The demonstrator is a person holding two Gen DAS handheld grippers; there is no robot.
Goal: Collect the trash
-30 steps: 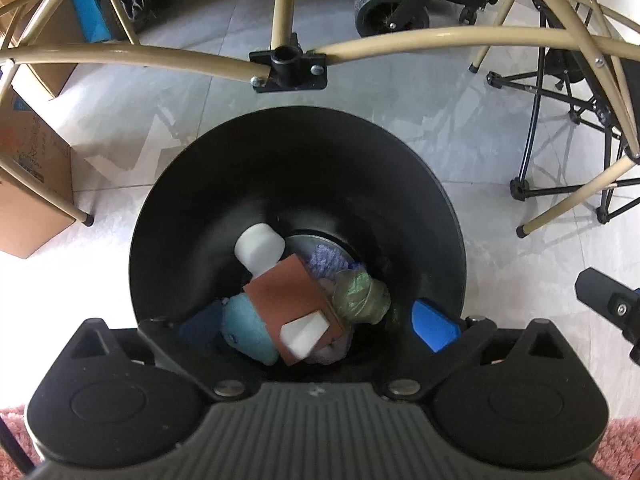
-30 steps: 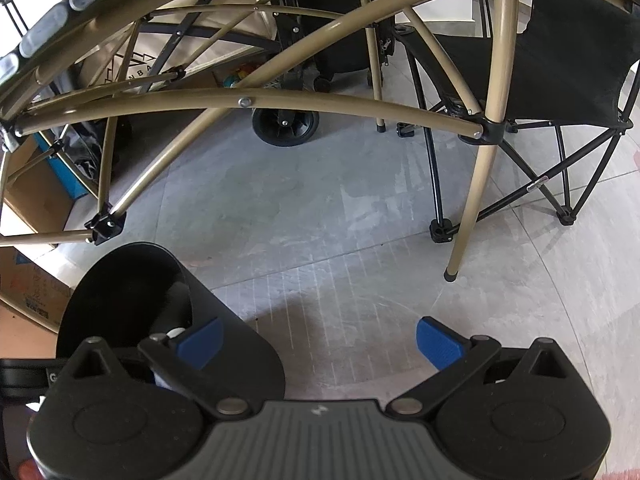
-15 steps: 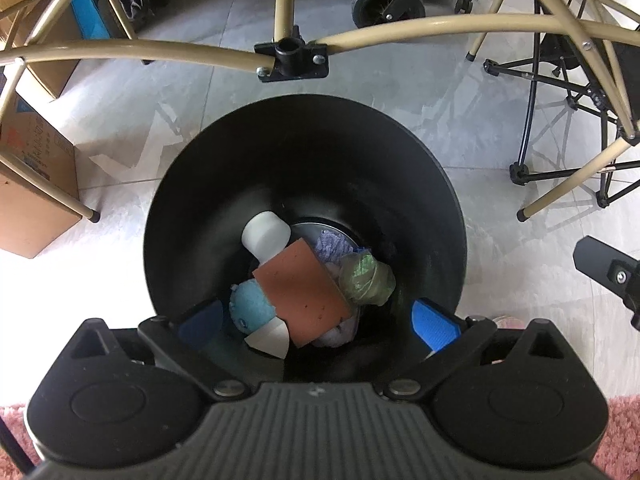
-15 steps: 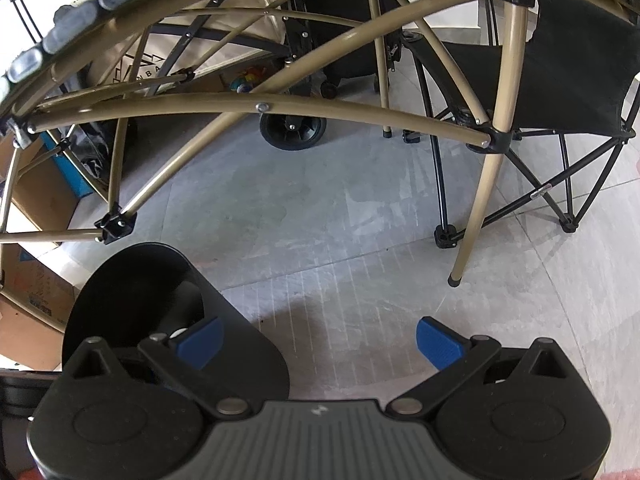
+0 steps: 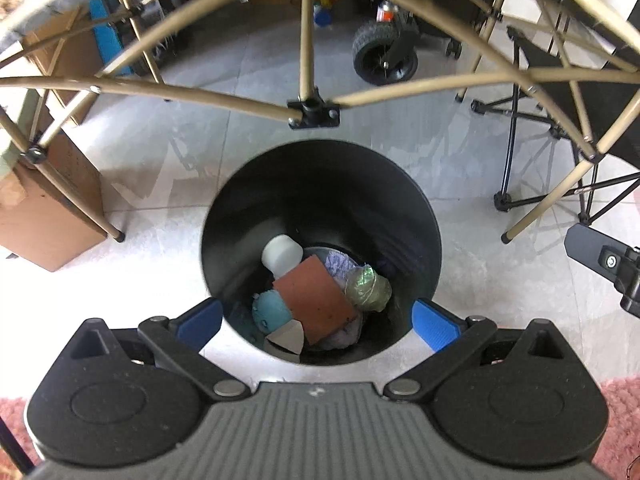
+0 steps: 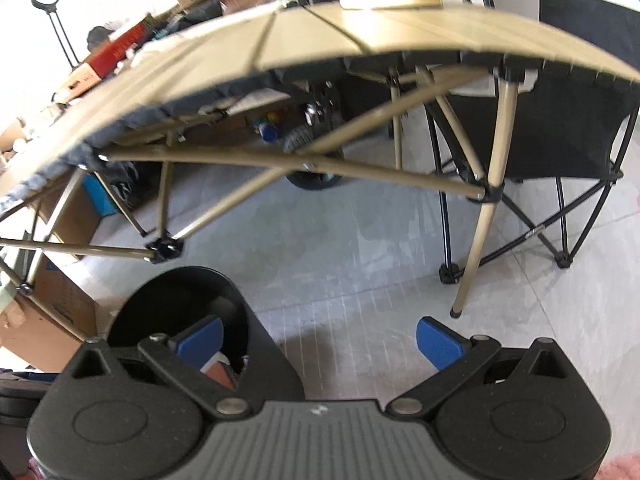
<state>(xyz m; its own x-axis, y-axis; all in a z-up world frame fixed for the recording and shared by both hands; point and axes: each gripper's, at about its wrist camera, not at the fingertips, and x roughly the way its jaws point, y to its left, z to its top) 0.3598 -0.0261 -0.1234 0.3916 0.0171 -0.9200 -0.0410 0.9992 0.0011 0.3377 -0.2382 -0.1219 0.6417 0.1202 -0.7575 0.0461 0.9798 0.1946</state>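
Note:
A black round bin [image 5: 320,184] stands on the floor below my left gripper [image 5: 318,322], which is open and empty above its near rim. Inside lie a brown card [image 5: 316,300], a white cup [image 5: 282,254], a blue crumpled wad [image 5: 272,310], a green wad [image 5: 368,288] and pale purple paper [image 5: 338,264]. In the right wrist view the same bin [image 6: 168,304] sits at lower left, and my right gripper [image 6: 318,340] is open and empty over bare floor beside it.
A tan folding table [image 6: 360,40] with crossed tan legs [image 5: 312,108] arches over the bin. A black camp chair [image 6: 560,128] stands at the right, cardboard boxes [image 5: 48,216] at the left, a wheeled cart [image 5: 384,56] behind. Pink rug [image 5: 620,420] lies near me.
Both grippers have risen and pulled back from the bin; it looks smaller and the table top has come into the right wrist view. The trash in the bin has settled.

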